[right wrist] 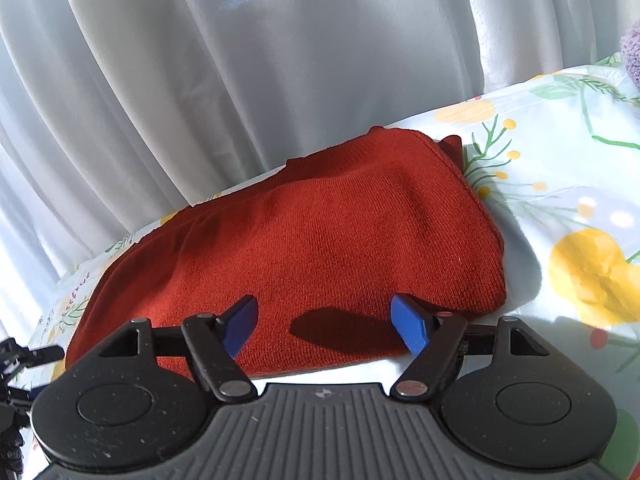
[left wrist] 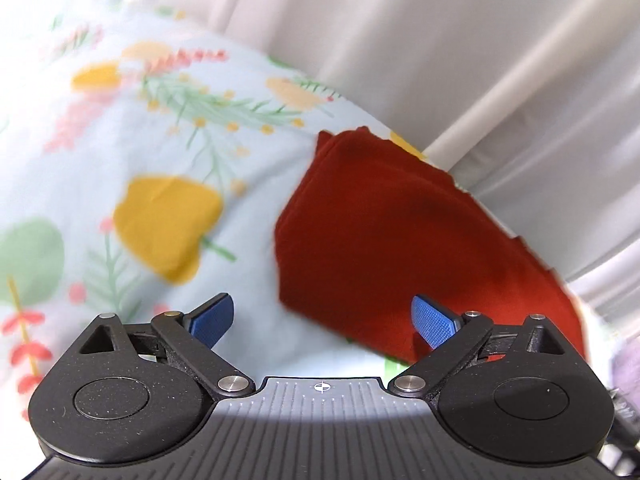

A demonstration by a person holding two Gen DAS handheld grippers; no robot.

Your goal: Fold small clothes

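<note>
Left wrist view first: nearest the lens, the left gripper point(left wrist: 322, 322) has its blue pads point(left wrist: 433, 320) spread wide with nothing between them, hovering over the floral sheet point(left wrist: 132, 152) that covers the surface. Just beyond it, and to its right, lies the folded red knit garment point(left wrist: 400, 240), a thick flat bundle whose near corner sits in front of the right-hand pad. This view is blurred, so the print of yellow and green shapes on pale blue is soft. Behind the sheet hangs a white curtain point(left wrist: 460, 48) in long folds. From the right wrist view, the right gripper point(right wrist: 324, 326) also stands open, its pads apart above the near edge of the same red knit garment point(right wrist: 320, 232) and not pressing on it; a shadow falls on the knit between them. The garment lies flat close to the far edge of the floral sheet point(right wrist: 560, 200), with the white curtain point(right wrist: 200, 80) directly behind. At the far right a small purple fuzzy item point(right wrist: 632, 56) shows at the frame edge.
</note>
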